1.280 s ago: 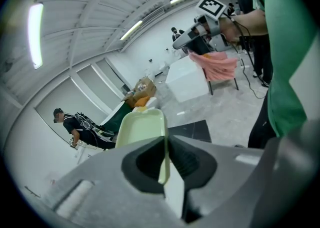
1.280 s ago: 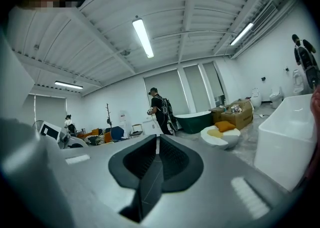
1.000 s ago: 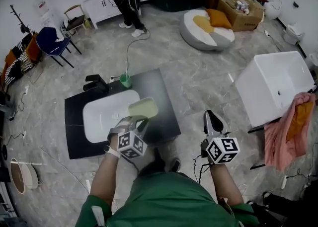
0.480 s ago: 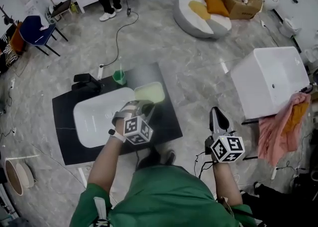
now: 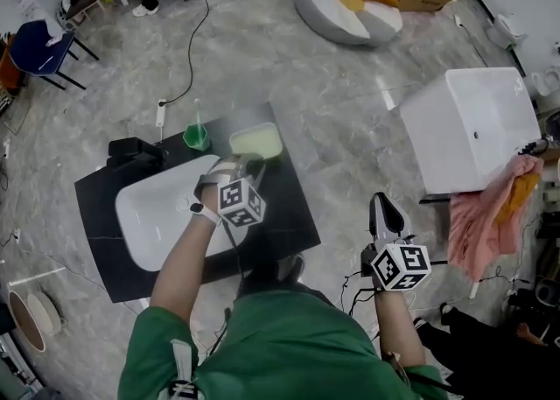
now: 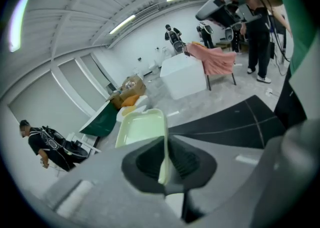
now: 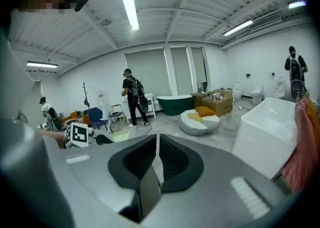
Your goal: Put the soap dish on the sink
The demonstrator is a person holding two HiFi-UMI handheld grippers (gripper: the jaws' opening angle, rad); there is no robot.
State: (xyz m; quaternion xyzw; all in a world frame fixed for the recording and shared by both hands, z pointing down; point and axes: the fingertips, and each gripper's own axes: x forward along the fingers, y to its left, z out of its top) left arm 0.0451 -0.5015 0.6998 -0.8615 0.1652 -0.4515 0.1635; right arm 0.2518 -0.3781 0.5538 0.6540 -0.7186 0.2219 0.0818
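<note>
Soap dish held in the left gripper at the far edge of the sink's black tabletop.

The left gripper is clamped on the near rim of the pale green soap dish; in the left gripper view the rim stands pinched between the two jaws, and the shallow tray extends away from them. The dish lies over the far right corner of the black tabletop, just beyond the white sink and beside a green cup; whether it touches the surface cannot be told. A black faucet stands at the sink's far left. The right gripper has its jaws together with nothing between them, held well apart from the sink, above the marble floor. A white tub with a pink cloth draped on it stands to the right.
</note>
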